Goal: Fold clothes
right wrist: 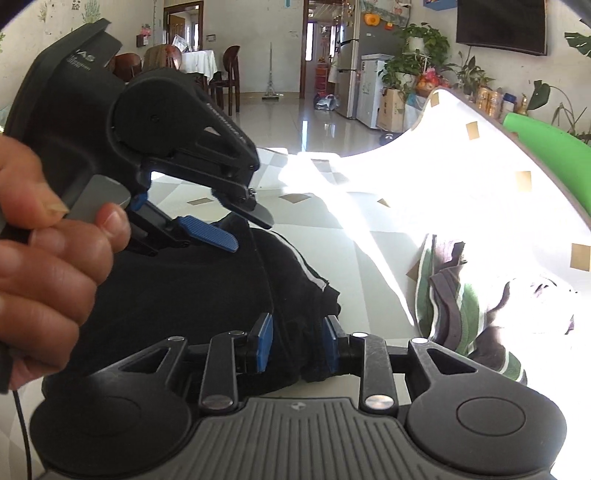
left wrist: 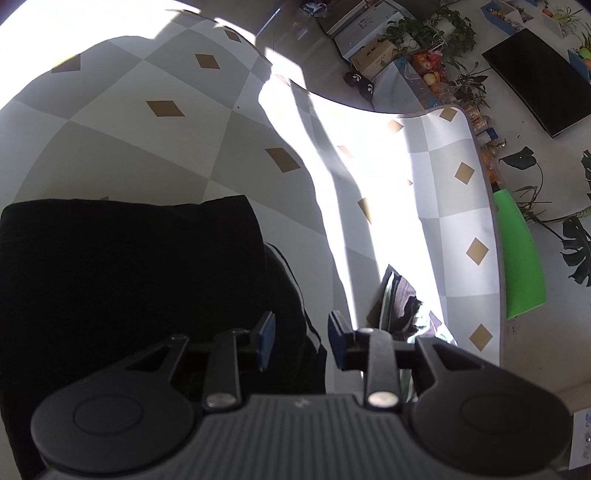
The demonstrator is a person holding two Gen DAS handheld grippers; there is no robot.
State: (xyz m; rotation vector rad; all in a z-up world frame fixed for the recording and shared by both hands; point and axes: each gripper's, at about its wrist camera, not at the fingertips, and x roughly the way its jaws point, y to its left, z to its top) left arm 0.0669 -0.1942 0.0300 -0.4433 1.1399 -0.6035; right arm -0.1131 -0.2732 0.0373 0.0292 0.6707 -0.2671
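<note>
A folded black garment [left wrist: 129, 266] with a white stripe along its right edge lies on the checked cloth surface [left wrist: 166, 147]. My left gripper [left wrist: 301, 339] hovers over that striped edge, jaws apart, with nothing pinched. In the right wrist view the black garment [right wrist: 192, 288] fills the lower left. My right gripper [right wrist: 297, 343] is low at its near corner, with bunched black cloth lying between its parted blue pads [right wrist: 264, 341]. Above the garment at the upper left, a hand [right wrist: 44, 258] holds the left gripper [right wrist: 240, 225], which is open.
A heap of green, white and dark striped clothes [right wrist: 461, 295] lies to the right, also in the left wrist view [left wrist: 402, 306]. Strong sunlight washes out the surface there. A green board [left wrist: 521, 258] stands past the raised right edge, with plants [left wrist: 436, 33] and a television [left wrist: 543, 81] beyond.
</note>
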